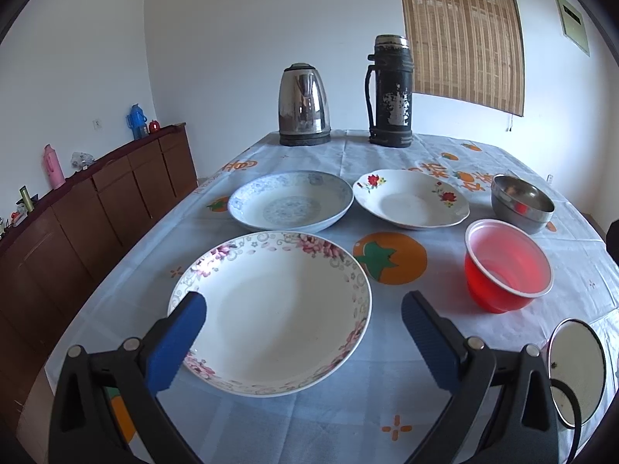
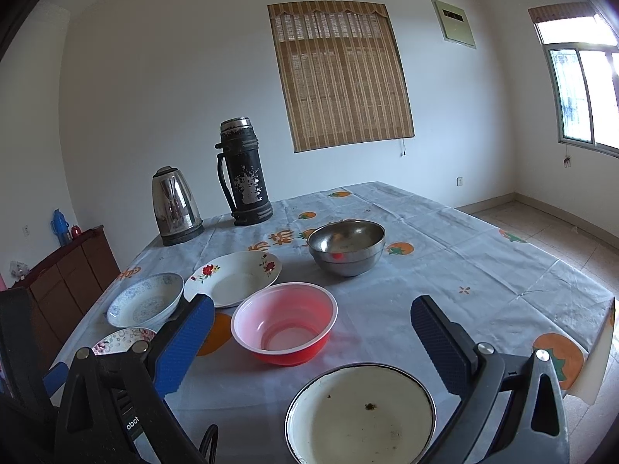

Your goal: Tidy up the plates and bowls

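Nothing was stacked yet: three plates and three bowls sat apart on the worktop (image 1: 309, 417). The left hand-held gripper (image 1: 303, 315) hung wide open over the near pink-flowered plate (image 1: 278, 309), the right hand-held gripper (image 2: 311, 321) equally open above the enamel bowl (image 2: 359, 413) and red plastic bowl (image 2: 284, 323). I judged the next move a careful rim pinch on the flowered plate.

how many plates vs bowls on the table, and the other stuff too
plates: 3, pink-flowered, blue-patterned, red-flowered
bowls: 3, red plastic, steel, white enamel
kettle: 1
flask: 1
total: 8
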### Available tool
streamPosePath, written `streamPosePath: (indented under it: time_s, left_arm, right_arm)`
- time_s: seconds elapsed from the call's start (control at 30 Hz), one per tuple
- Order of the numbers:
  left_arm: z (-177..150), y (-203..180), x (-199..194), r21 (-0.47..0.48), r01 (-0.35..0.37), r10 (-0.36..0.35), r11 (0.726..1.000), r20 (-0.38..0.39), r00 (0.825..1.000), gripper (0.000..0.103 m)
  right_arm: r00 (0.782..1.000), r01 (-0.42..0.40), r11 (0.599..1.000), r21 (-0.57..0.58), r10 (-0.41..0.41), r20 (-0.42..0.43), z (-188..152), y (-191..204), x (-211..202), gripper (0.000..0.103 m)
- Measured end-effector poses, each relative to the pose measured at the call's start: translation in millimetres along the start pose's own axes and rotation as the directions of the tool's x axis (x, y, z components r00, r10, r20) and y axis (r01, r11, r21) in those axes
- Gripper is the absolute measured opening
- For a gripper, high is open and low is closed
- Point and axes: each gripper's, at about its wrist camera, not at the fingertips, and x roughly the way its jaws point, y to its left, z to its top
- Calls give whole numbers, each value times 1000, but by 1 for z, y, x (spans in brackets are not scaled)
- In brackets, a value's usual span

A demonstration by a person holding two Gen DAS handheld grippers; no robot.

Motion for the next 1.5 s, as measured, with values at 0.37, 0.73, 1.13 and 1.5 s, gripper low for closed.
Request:
streamPosePath:
  time_s: [0.37,0.73,1.13,1.5]
  left_arm:
    - [0,0,3,-1,1,-1,1000,-5,1000,103]
    - [-2,1,4,-3,5,-5,1000,-7,1000,103]
    - [-3,2,4,-6,6,-6,1000,-10,1000,103]
    - [-6,3,4,-8,6,-6,1000,-15,1000,103]
  right_arm:
    - [1000,0,1000,-4,0,-3,-1,2,0,102]
    - [1000,0,1000,-4,0,-5,-1,2,-1,102]
    - [1000,-1,1000,-6,1,-5,-2,3,0,102]
    - [1000,-5,1000,-12,5,-4,-4,5,0,102]
